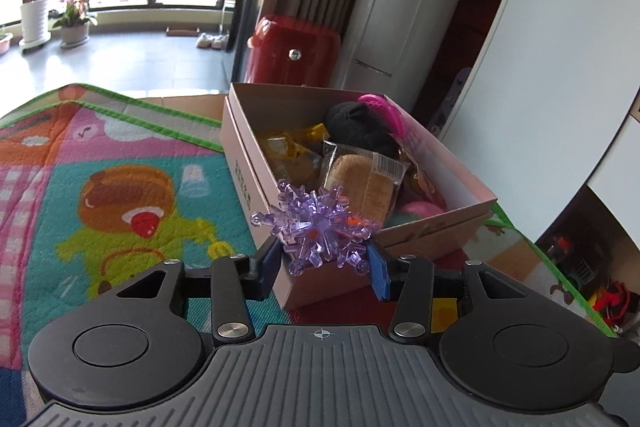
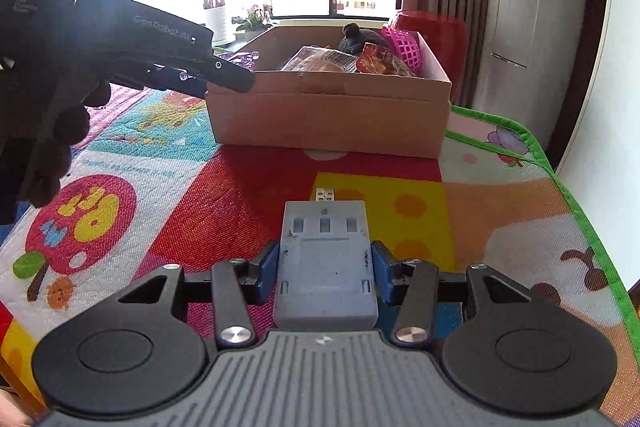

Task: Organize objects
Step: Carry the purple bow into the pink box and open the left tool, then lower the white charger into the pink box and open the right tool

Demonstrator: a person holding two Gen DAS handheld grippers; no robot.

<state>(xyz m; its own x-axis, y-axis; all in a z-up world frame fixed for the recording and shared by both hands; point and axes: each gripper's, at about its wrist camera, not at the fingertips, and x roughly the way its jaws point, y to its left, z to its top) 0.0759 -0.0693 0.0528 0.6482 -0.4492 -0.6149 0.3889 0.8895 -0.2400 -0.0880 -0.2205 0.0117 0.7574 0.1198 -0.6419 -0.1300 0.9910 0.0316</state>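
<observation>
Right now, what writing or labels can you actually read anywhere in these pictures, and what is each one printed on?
"DAS": white letters on the black housing of the left gripper, seen from the right wrist view.
"Gen Robot.AI": on the same housing, lower down.
Smaller lines under "DAS": too small to read.
Dark characters on the cardboard box side: blurred, unreadable.
Barcode label on the snack packet: digits unreadable.
Pale print on the play mat: unreadable.

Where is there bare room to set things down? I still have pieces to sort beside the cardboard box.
Free: the play mat between the cardboard box and the right gripper, and the mat's right side up to its green edging. In the left wrist view, the mat left of the box is bare too. Crowded: the box's inside, packed with snacks and toys.
</observation>
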